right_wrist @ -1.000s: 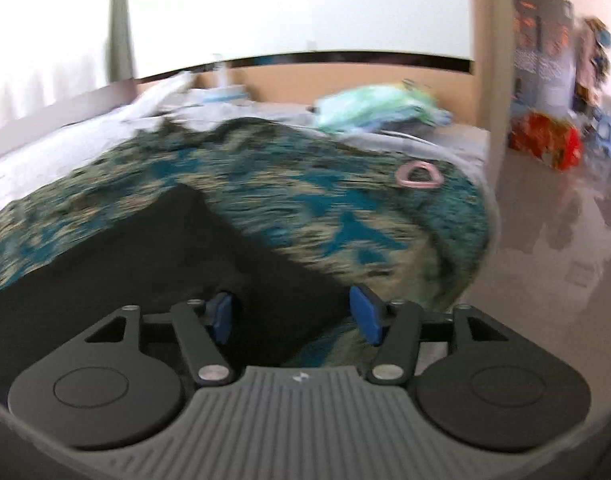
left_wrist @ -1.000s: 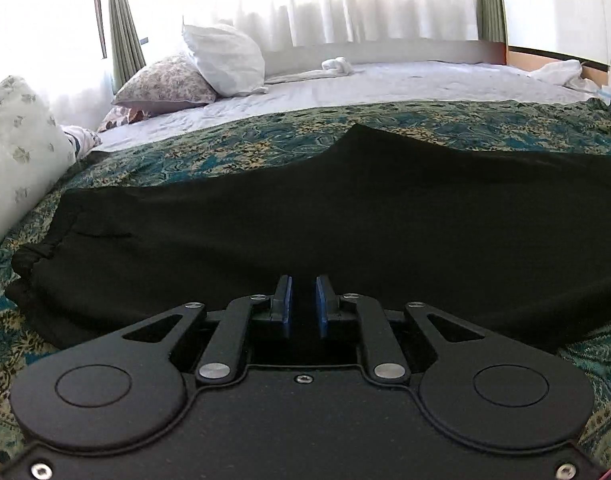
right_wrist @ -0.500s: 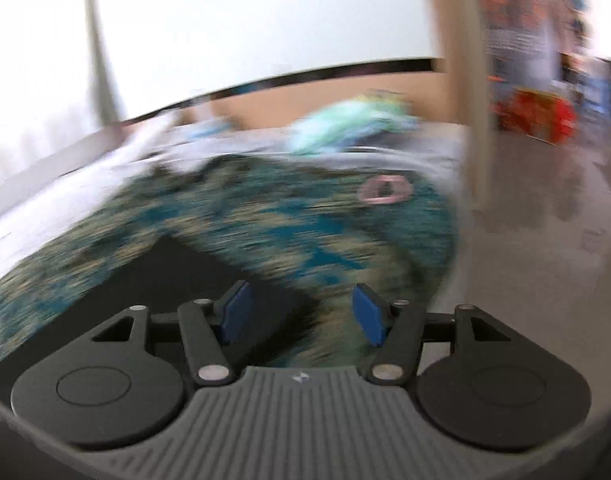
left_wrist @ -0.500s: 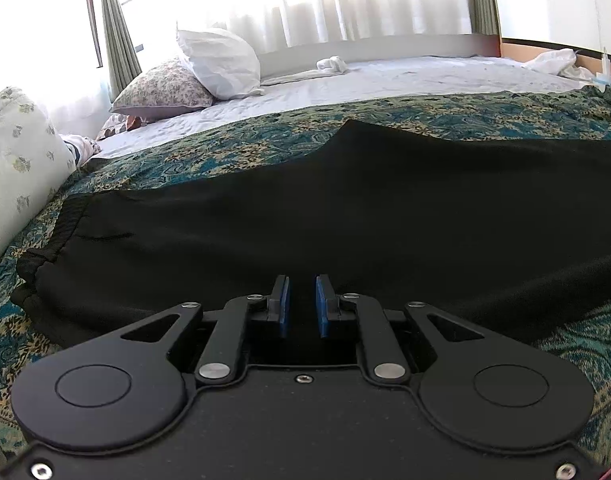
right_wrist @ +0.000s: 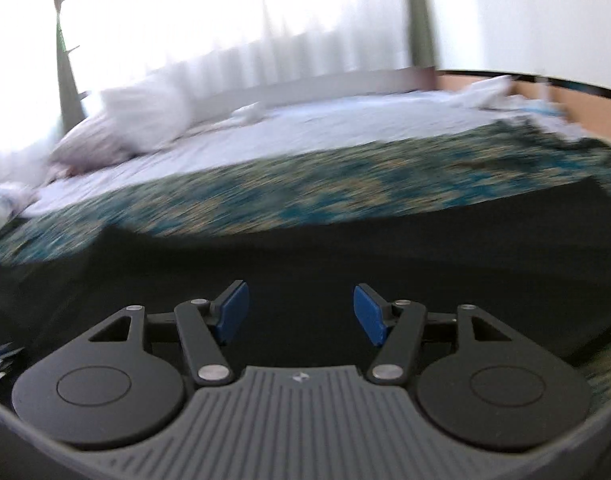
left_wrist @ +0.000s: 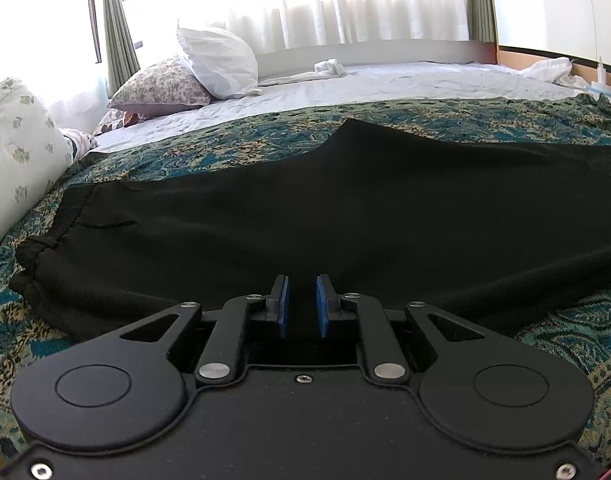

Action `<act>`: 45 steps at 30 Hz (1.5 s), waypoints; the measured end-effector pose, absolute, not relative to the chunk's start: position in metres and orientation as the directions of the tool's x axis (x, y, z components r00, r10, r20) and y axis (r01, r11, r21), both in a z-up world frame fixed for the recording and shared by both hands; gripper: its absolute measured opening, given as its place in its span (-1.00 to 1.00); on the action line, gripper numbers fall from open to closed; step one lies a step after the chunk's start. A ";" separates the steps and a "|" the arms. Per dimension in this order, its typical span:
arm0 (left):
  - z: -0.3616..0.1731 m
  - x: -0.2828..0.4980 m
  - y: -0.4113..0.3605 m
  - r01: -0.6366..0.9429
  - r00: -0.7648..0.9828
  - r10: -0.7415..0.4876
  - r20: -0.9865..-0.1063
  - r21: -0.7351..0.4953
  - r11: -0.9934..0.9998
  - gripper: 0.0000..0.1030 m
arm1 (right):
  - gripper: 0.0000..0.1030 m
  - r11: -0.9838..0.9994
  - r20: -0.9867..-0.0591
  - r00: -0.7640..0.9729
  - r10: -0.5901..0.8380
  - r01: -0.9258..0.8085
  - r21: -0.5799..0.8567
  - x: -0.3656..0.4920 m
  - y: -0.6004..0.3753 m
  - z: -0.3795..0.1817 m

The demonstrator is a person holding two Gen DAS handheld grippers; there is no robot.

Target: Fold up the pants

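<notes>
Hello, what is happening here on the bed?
A person with a claw in each hand is folding black pants spread on a patterned bedspread. The left claw has its jaws nearly closed with a narrow gap, low over the near edge of the pants. The right claw is open above the pants, holding nothing.

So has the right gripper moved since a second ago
Yes. The right gripper has swung left along the bed: earlier it faced the bed's foot end and the floor, now it faces the white pillow and curtains across the black pants.
</notes>
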State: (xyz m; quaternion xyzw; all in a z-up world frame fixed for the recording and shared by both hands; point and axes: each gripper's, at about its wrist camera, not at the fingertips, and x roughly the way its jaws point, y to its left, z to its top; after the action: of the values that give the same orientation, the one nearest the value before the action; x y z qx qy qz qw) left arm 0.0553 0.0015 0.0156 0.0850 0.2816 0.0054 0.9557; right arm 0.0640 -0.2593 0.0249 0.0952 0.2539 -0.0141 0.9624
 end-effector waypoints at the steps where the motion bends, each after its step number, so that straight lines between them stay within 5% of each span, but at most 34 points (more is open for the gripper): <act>1: 0.016 0.055 0.002 0.038 0.842 0.055 -0.537 0.161 0.986 -0.70 | 0.42 0.983 -0.497 0.867 0.043 0.051 0.174 0.065 -0.248 0.022; 12: 0.021 0.046 0.017 0.053 0.837 0.000 -0.547 0.079 0.995 -0.67 | 0.45 0.998 -0.510 0.858 0.057 -0.046 0.034 0.039 -0.182 -0.001; 19: 0.041 0.034 0.048 0.083 0.806 -0.113 -0.581 -0.079 0.993 -0.21 | 0.51 0.995 -0.494 0.869 0.031 -0.075 -0.069 0.008 -0.173 -0.002; 27: 0.060 0.053 0.120 -0.159 0.835 0.098 -0.541 -0.068 0.985 0.18 | 0.56 0.996 -0.470 0.881 0.050 -0.080 -0.045 0.004 -0.169 0.017; 31: 0.061 0.071 0.158 -0.243 0.825 0.149 -0.546 -0.105 0.964 0.83 | 0.56 0.991 -0.445 0.892 0.078 -0.119 -0.064 0.011 -0.149 0.022; 45: 0.052 0.095 0.214 -0.427 0.779 0.301 -0.550 -0.114 0.897 0.95 | 0.56 0.917 -0.510 0.798 0.321 -0.396 -0.041 0.041 -0.035 0.022</act>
State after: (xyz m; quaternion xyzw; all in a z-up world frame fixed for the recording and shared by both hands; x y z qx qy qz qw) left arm 0.0948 0.2140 0.0525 -0.1169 0.2694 0.1945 0.9359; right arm 0.0410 -0.0348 0.0221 -0.0731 0.2553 0.1895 0.9453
